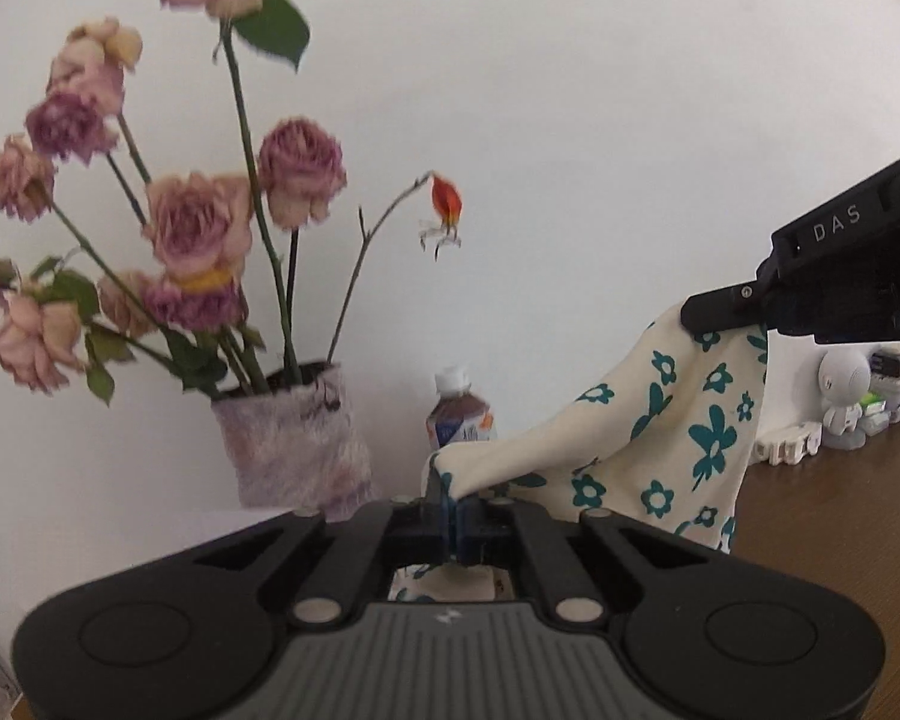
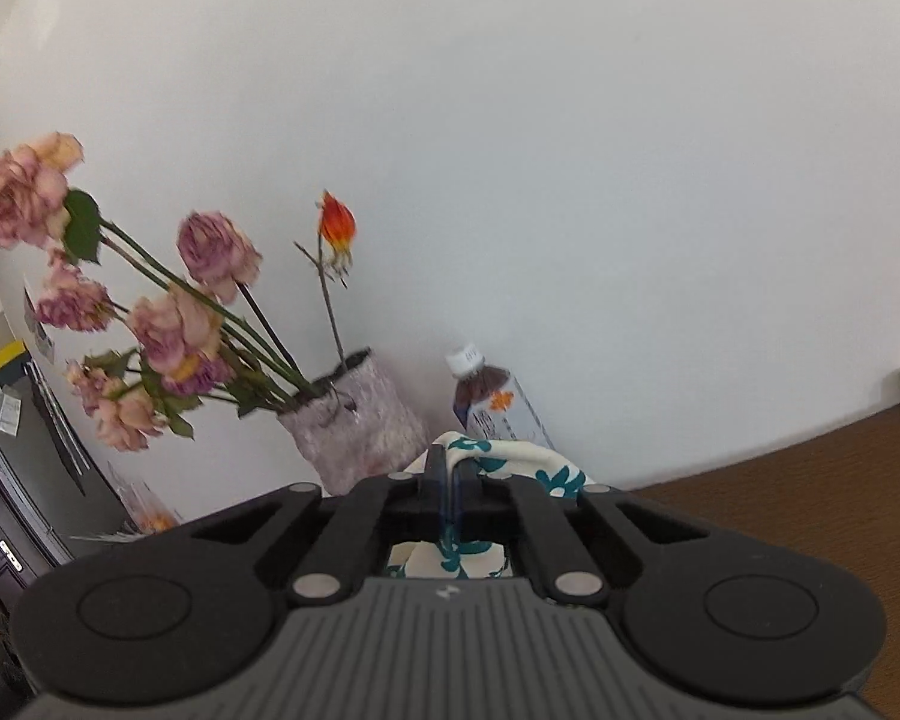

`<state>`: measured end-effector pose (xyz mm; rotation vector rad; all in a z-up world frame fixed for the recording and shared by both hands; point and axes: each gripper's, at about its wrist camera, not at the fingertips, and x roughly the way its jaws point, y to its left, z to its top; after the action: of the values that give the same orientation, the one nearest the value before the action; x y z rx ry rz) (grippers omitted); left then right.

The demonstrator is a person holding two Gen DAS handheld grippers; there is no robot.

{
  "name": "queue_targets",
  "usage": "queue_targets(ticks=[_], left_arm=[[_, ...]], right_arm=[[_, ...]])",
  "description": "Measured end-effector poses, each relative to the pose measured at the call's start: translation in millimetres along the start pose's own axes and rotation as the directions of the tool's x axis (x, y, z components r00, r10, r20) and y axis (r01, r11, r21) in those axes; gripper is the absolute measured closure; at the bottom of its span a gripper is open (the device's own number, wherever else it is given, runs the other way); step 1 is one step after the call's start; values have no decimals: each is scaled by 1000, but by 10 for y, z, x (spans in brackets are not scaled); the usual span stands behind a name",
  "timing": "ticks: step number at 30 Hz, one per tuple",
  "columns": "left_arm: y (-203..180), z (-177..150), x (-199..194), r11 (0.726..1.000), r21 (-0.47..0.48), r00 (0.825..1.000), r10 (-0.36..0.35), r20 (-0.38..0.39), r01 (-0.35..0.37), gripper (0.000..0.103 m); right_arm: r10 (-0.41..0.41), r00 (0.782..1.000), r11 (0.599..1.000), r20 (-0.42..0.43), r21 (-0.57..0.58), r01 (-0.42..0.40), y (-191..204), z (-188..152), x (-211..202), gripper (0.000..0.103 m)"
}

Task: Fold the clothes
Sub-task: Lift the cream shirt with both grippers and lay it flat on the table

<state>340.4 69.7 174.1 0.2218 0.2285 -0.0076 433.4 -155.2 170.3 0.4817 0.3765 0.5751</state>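
Observation:
A cream garment with teal flowers (image 1: 678,438) hangs stretched between my two grippers, lifted above the table. My left gripper (image 1: 447,498) is shut on one edge of it. My right gripper (image 2: 450,480) is shut on another edge of the garment (image 2: 510,459). The right gripper also shows in the left wrist view (image 1: 714,306) at the right, higher up, holding the cloth's top corner. The lower part of the garment is hidden behind the gripper bodies.
A fuzzy vase of dried pink roses (image 1: 294,438) stands against the white wall, also in the right wrist view (image 2: 354,420). A drink bottle (image 1: 459,414) stands beside it. A brown wooden table (image 1: 840,516) carries a small white figure (image 1: 843,390) and boxes at far right.

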Motion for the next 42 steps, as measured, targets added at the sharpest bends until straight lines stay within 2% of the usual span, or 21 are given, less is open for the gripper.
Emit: queue_targets(ticks=[6, 9, 13, 16, 18, 20, 22, 23, 26, 29, 36, 42], left_arm=[[-184, 525, -604, 1000, 9, 991, -27, 133, 26, 102], [-302, 704, -976, 998, 5, 980, -70, 189, 70, 102], [-427, 714, -1520, 976, 0, 953, -211, 218, 216, 102], [-558, 510, -1887, 953, 20, 933, -300, 197, 302, 102], [-676, 245, -2059, 934, 49, 924, -358, 138, 354, 102], [-807, -44, -2201, 915, 79, 915, -400, 56, 395, 102], [-892, -364, -2279, 896, 74, 899, -435, -38, 437, 102], [-932, -522, -2318, 887, 70, 889, -451, -83, 456, 102], [-950, -929, -2439, 882, 18, 873, -463, -151, 471, 102], [-920, -1255, -2557, 882, -24, 863, -466, -194, 471, 102], [-844, -1730, -2732, 881, -109, 841, -473, -263, 461, 102], [-874, -1948, -2709, 879, -164, 825, -477, -303, 447, 102]], right_arm=[[31, 990, 998, 137, -66, -22, 262, 335, -754, 102], [49, 978, 992, 202, -126, -24, 415, 459, -1233, 102], [52, 962, 975, 267, -221, 9, 611, 446, -1939, 102], [29, 960, 953, 278, -298, 57, 693, 226, -2454, 102], [2, 970, 938, 243, -337, 83, 687, 4, -2718, 102], [-41, 987, 936, 155, -341, 93, 592, -275, -2864, 102], [-88, 995, 935, 55, -339, 101, 477, -561, -2984, 102], [-107, 994, 937, -2, -334, 100, 416, -722, -3031, 102], [-135, 980, 943, -145, -323, 82, 298, -1209, -3101, 102], [-113, 966, 961, -233, -272, 47, 246, -1631, -3194, 102], [-85, 939, 981, -332, -195, 20, 212, -2313, -3359, 102], [-100, 926, 987, -363, -152, 47, 120, -2577, -3308, 102]])
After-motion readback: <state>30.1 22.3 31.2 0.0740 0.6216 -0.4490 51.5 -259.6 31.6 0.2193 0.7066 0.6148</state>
